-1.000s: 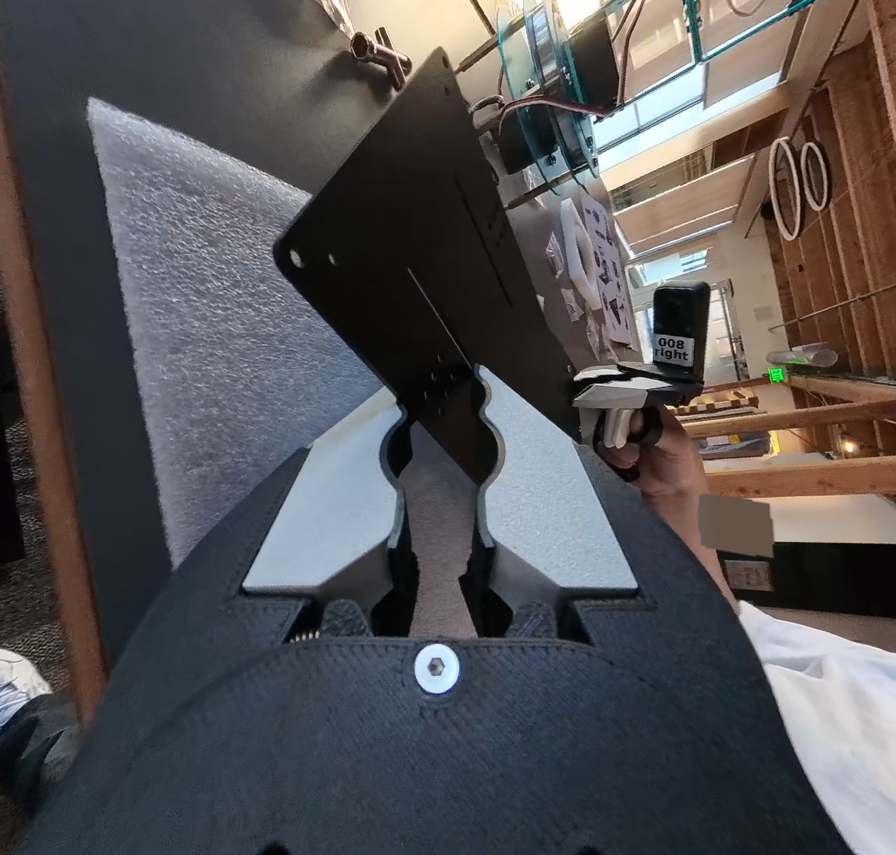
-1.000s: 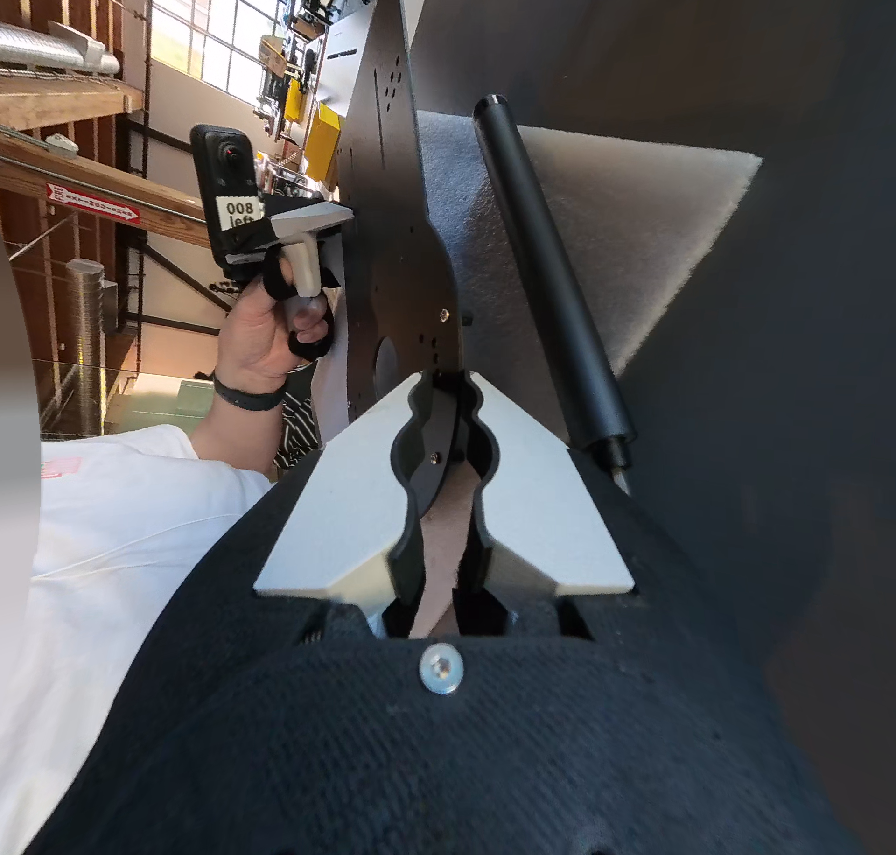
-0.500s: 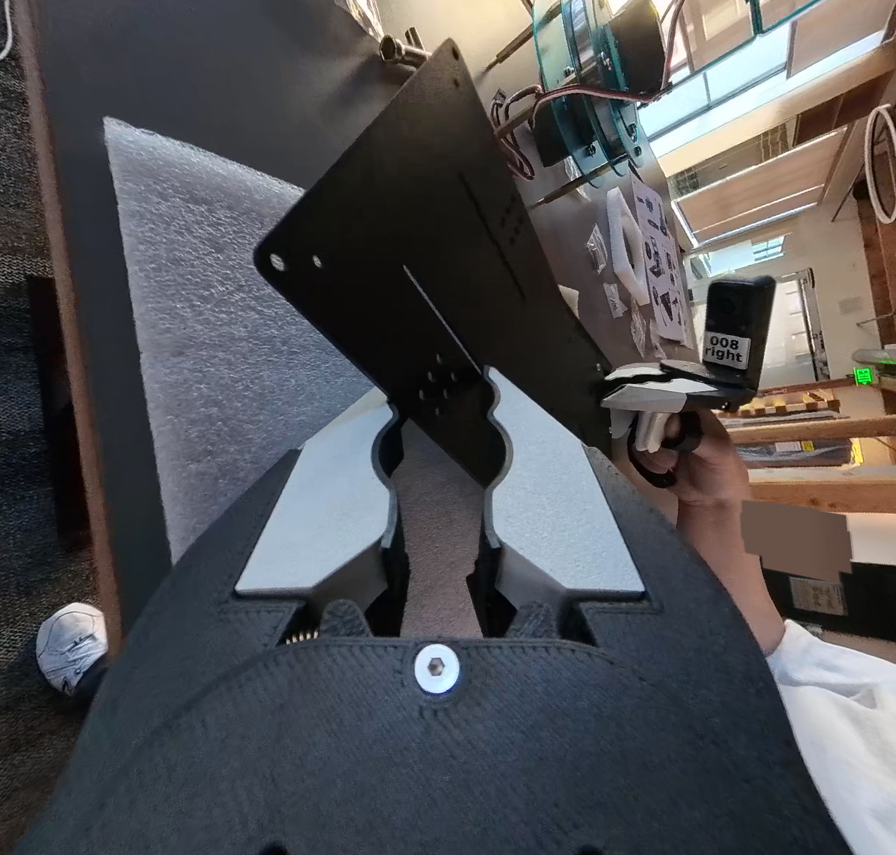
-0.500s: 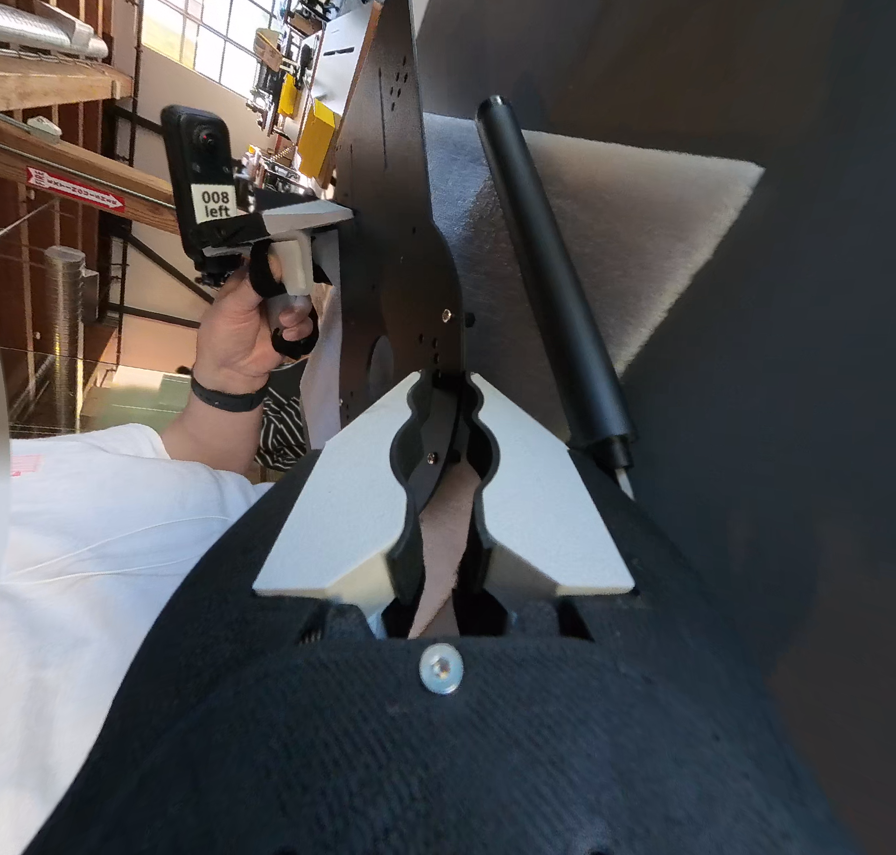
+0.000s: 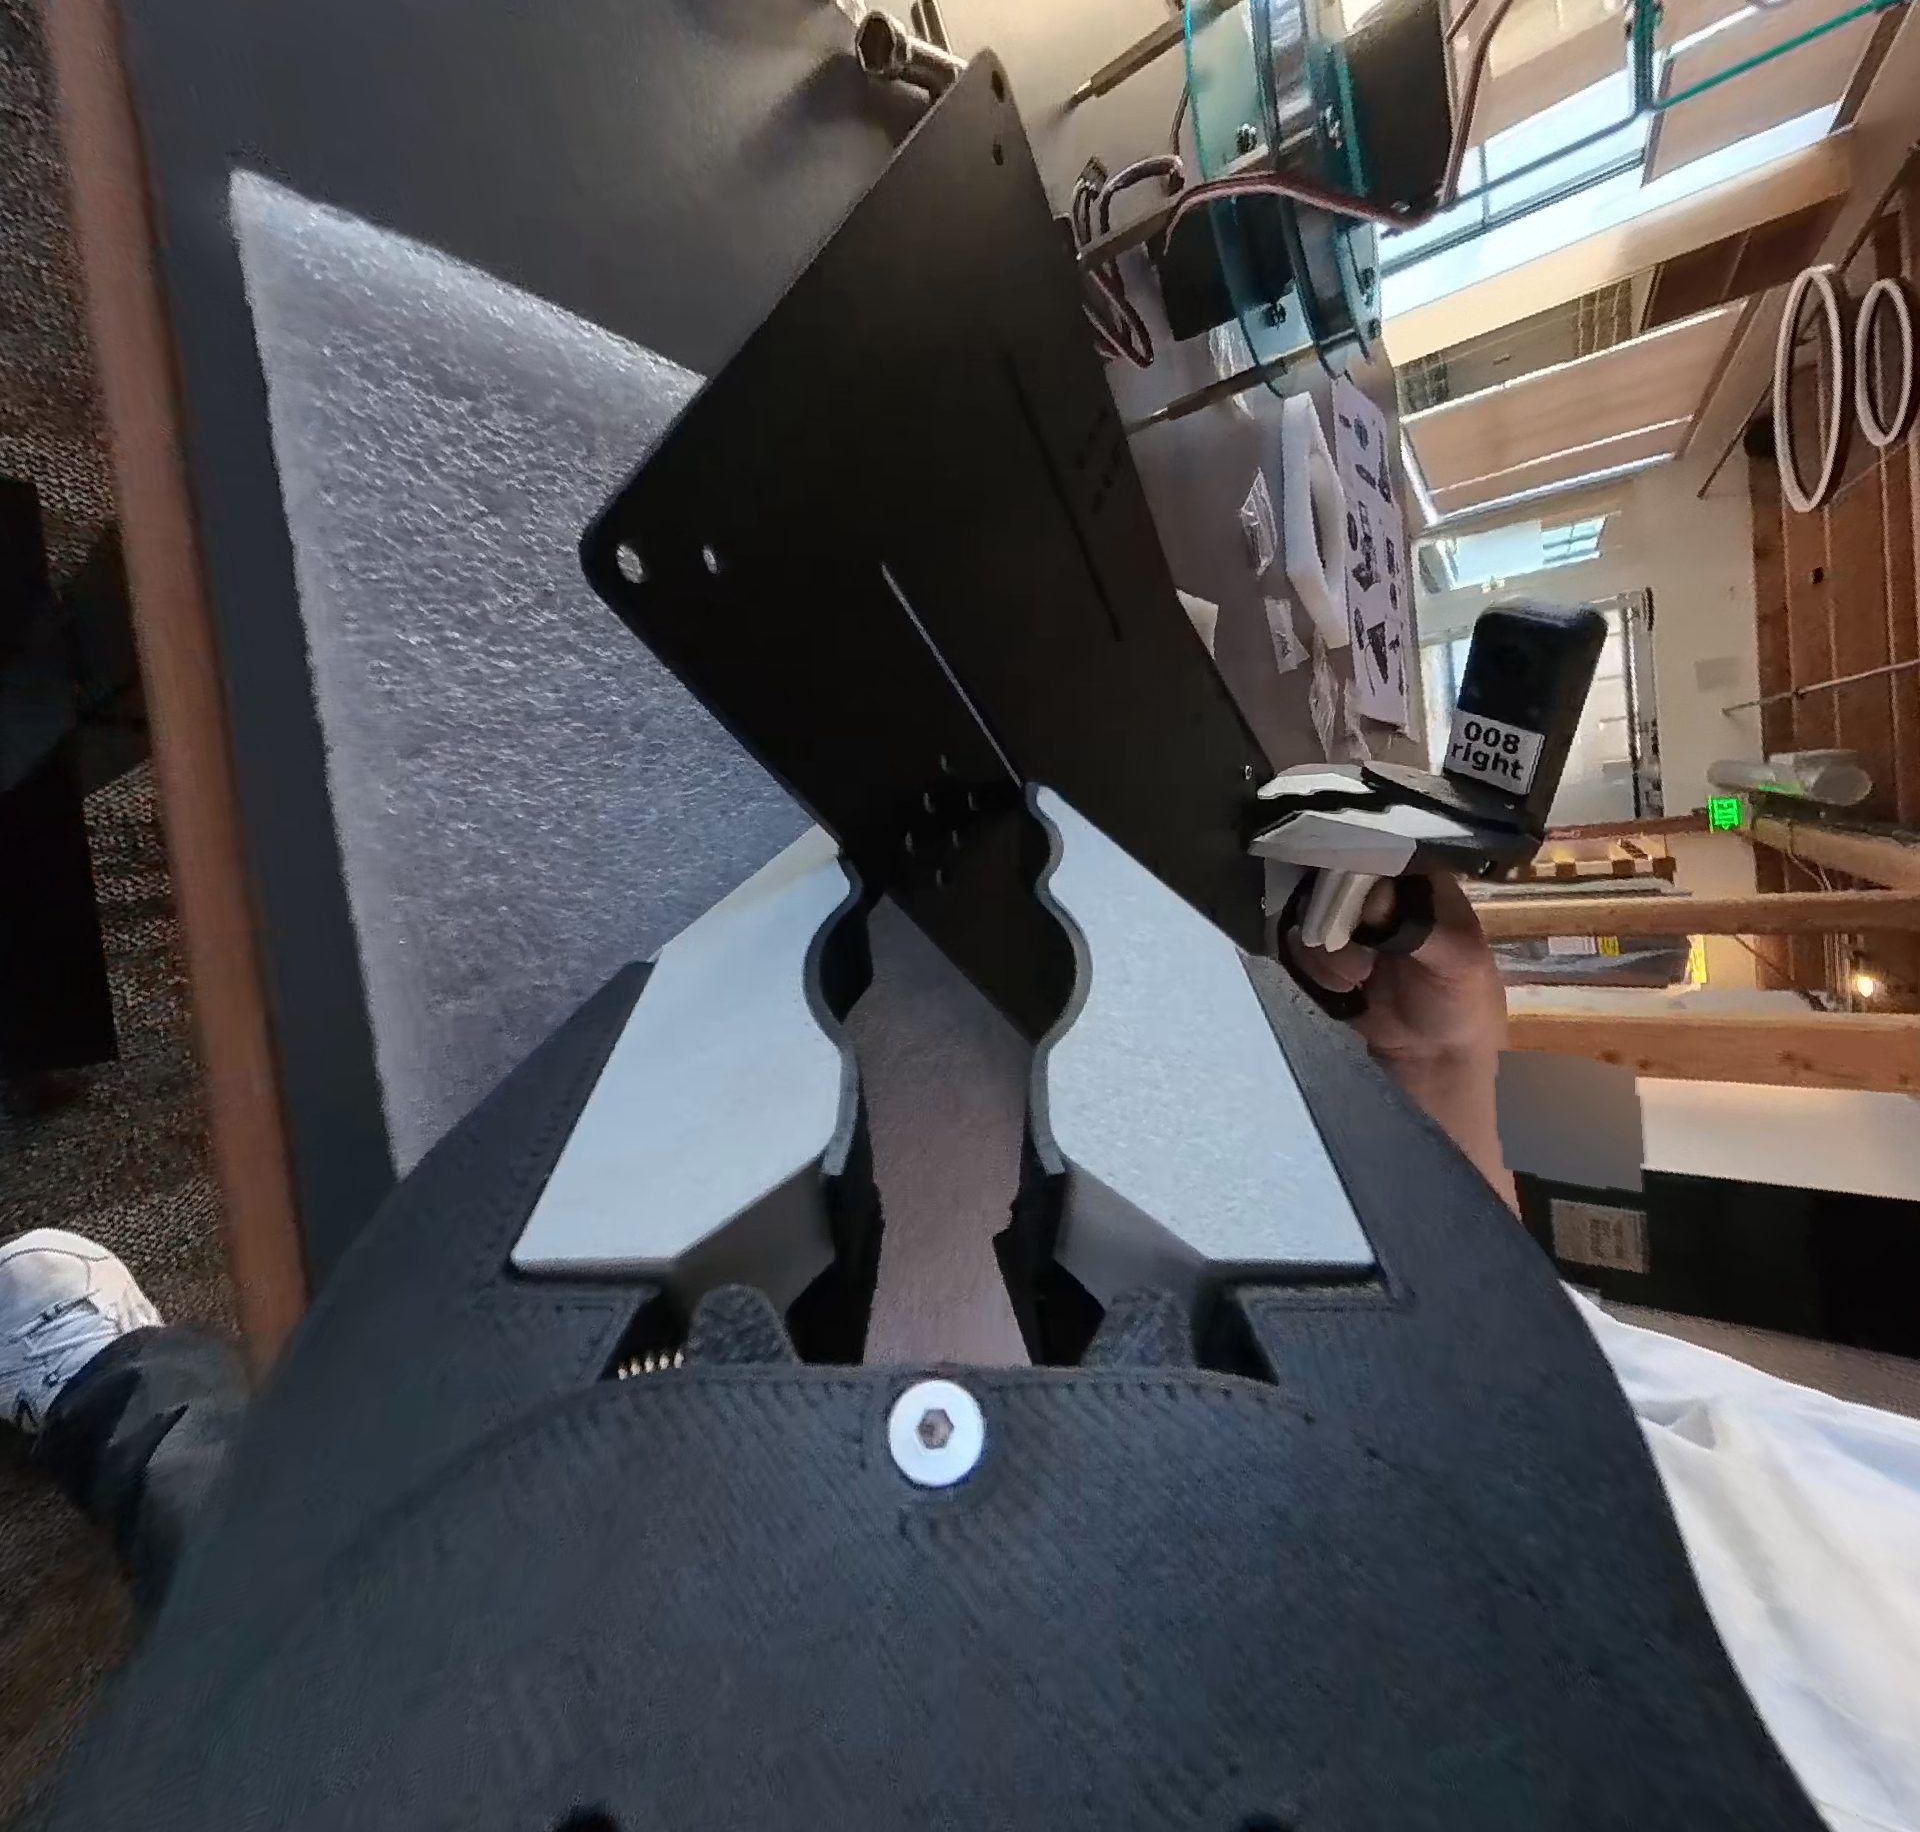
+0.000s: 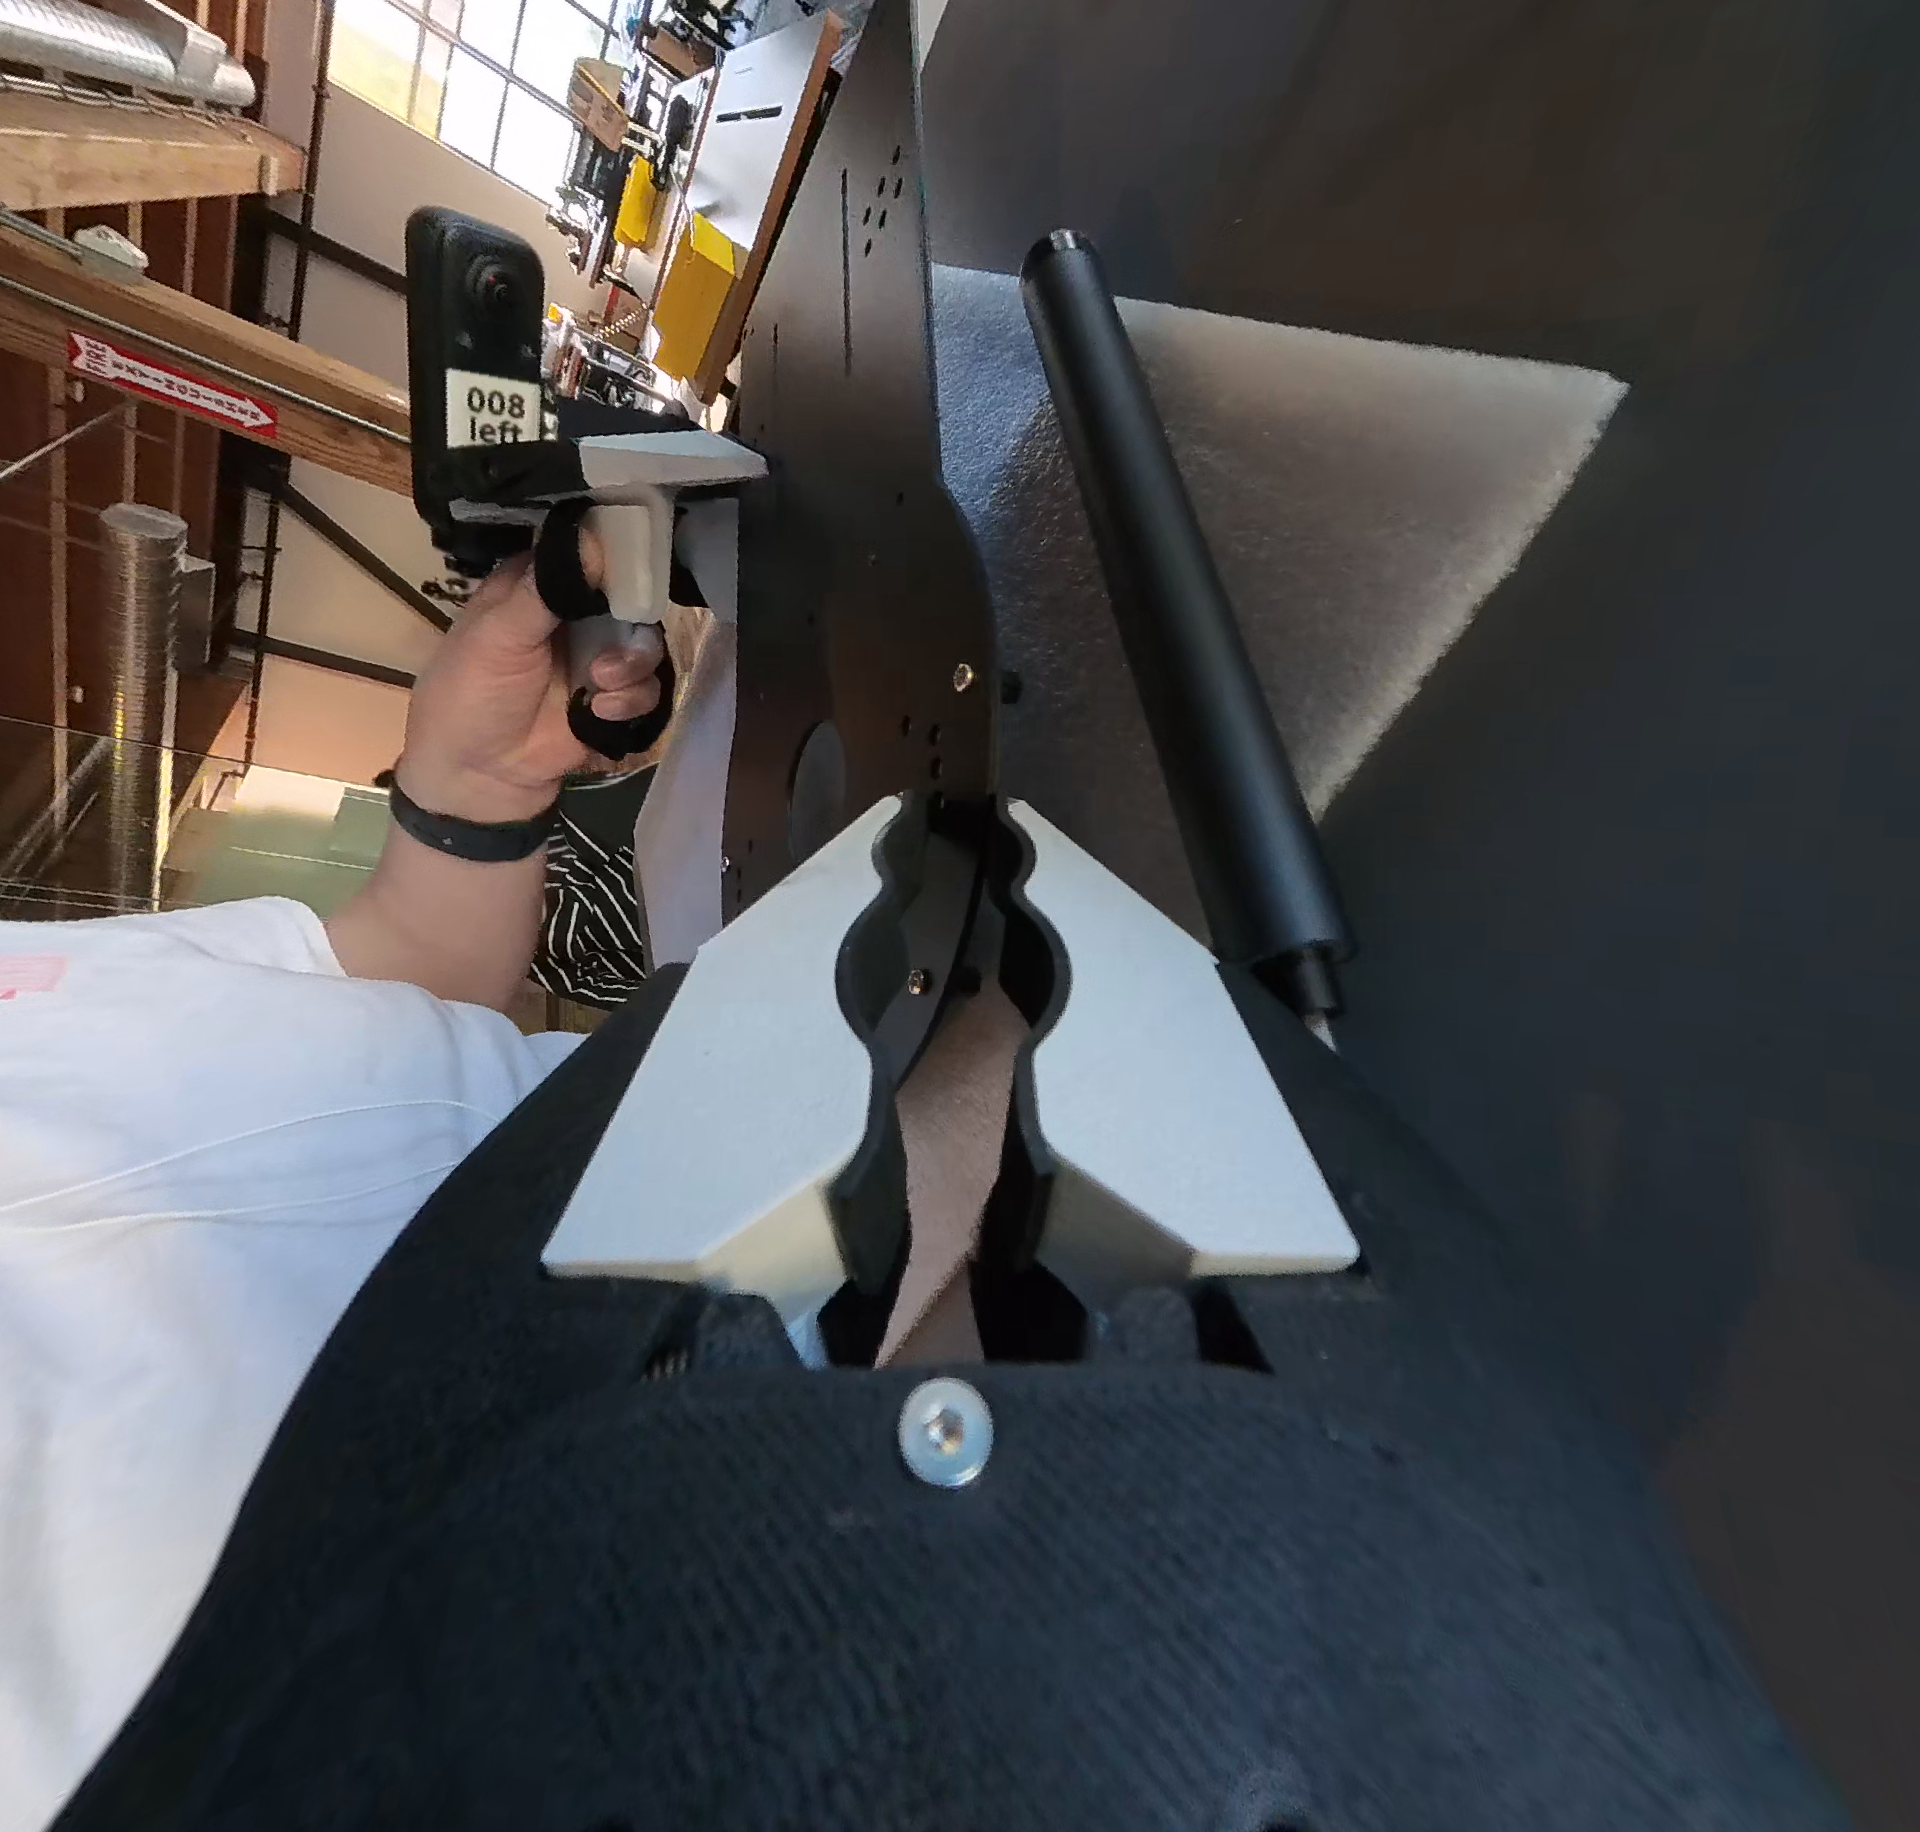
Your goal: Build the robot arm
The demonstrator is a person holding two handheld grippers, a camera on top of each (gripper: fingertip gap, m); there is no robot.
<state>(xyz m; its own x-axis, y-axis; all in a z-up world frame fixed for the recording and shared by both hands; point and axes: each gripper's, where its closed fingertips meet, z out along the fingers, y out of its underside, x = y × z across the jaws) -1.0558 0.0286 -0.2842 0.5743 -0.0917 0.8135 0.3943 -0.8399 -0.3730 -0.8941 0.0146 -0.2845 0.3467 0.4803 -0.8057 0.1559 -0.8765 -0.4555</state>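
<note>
Left wrist view — both tongs [image 5: 948, 852] [image 6: 964, 814] pinch tilted black plate [image 5: 914, 577].

Sunlit windows [image 6: 488, 89], timber beams [image 5: 1704, 1044], dark tabletop [image 5: 499, 99].

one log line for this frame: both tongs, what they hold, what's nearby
left tongs: shut on black plate | right tongs: shut on black plate | plate: tilted above foam sheet | black tube: on foam
</note>
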